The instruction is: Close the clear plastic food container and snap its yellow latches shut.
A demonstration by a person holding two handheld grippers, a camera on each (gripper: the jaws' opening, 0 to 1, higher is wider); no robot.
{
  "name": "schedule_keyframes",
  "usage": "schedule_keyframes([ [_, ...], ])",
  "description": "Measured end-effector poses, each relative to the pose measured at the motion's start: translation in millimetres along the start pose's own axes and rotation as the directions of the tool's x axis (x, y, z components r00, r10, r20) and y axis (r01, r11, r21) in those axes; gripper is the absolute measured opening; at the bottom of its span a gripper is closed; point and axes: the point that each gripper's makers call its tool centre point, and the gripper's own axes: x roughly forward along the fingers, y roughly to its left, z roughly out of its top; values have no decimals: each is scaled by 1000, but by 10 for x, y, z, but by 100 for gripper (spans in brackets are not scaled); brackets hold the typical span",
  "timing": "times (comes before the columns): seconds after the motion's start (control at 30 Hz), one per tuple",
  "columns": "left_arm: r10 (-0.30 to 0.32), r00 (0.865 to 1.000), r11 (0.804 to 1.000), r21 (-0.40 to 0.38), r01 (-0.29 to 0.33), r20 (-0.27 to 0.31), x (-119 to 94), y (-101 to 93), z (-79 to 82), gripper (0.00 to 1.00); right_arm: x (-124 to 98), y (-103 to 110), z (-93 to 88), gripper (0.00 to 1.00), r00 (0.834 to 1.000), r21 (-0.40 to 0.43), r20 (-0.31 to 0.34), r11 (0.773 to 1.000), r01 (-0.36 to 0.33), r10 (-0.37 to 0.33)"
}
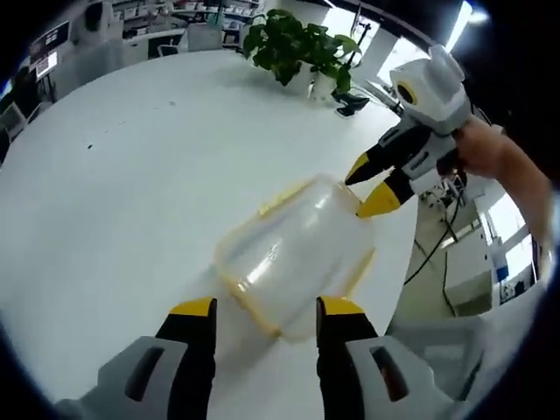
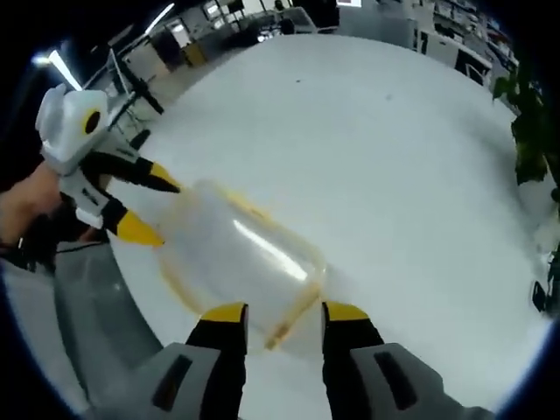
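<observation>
Container [image 1: 293, 254] between both grippers' parted jaws.

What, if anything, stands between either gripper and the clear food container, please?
Nothing visible does. The container lies on the white table with the left gripper open at one end and the right gripper open at the other.
</observation>
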Motion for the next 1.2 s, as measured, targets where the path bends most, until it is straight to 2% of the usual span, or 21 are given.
schedule_keyframes([
  [0.13, -1, 1000, 1000, 28, 1, -1, -34, 9, 10, 45, -10, 11, 20, 32, 1000, -38, 3, 999, -1, 2],
  [0.4, 5, 1000, 995, 102, -4, -13, -80, 45, 28, 46, -33, 39, 52, 33, 1000, -163, -15, 987, -3, 1],
  [0.6, 1, 1000, 992, 128, 3, -27, -97, 73, 44, 46, -41, 91, 67, 33, 1000, -206, -25, 978, -16, 11],
  [0.87, -2, 999, 972, 233, 12, -44, -105, 16, 84, 45, -44, 107, 53, 32, 999, -278, -49, 960, -23, 10],
  [0.9, 3, 999, 963, 269, 12, -54, -110, 18, 85, 45, -49, 106, 55, 32, 999, -286, -51, 958, -22, 8],
  [1.07, 10, 998, 945, 326, 10, -59, -103, -2, 122, 45, -56, 104, 70, 32, 998, -325, -59, 945, -22, 3],
  [1.2, 20, 996, 924, 383, 14, -82, -87, -2, 108, 44, -53, 109, 65, 32, 998, -349, -69, 937, -25, 2],
])
